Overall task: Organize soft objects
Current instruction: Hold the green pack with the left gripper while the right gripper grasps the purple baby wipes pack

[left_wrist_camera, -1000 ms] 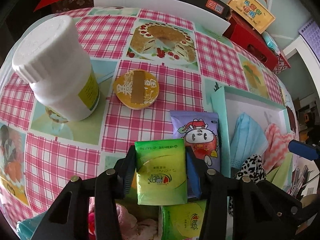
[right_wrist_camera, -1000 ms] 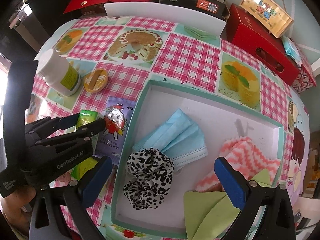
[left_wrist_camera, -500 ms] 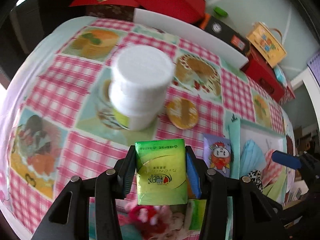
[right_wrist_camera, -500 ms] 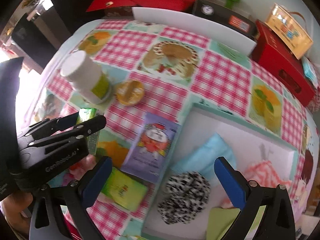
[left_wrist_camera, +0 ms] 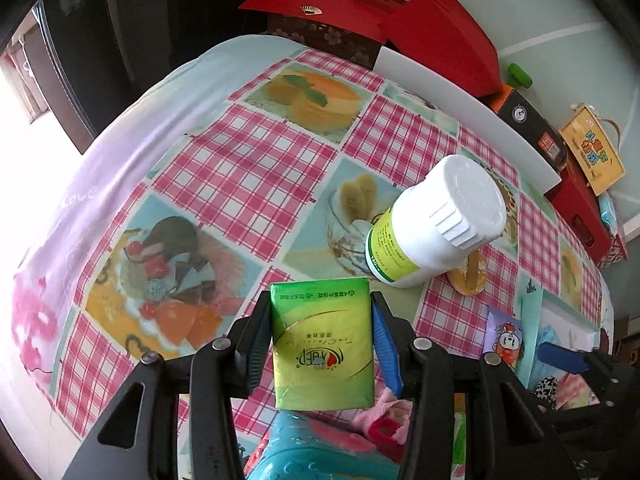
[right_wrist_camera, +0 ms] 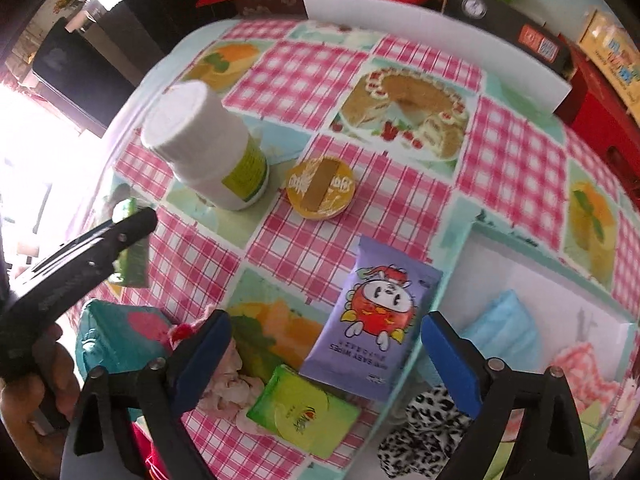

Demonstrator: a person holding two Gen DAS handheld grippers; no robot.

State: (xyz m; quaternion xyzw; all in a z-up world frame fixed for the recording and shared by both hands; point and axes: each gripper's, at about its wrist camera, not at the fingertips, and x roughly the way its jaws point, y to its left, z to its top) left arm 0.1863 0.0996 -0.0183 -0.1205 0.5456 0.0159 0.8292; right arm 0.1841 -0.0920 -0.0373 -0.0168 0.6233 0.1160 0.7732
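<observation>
Clamping the glossy green rectangular tissue pack (left_wrist_camera: pixel 322 343) by its long sides, the left hand-held gripper (left_wrist_camera: pixel 322 346) holds it clear of the bench, probably so the soft pack can be carried without crumpling. At its two o'clock stands a hard white plastic bottle with a ribbed cap (left_wrist_camera: pixel 436 227), a rigid thing that seems not to belong in the sort. The right hand-held gripper (right_wrist_camera: pixel 326 356) has just been closing a little, yet its blue pads stand wide and empty above a flat purple foil wipes packet (right_wrist_camera: pixel 374 320). At four o'clock lies the pale teal-rimmed tray (right_wrist_camera: pixel 456 268), likely the collecting place, with a leopard-print fabric scrunchie (right_wrist_camera: pixel 420 432).
</observation>
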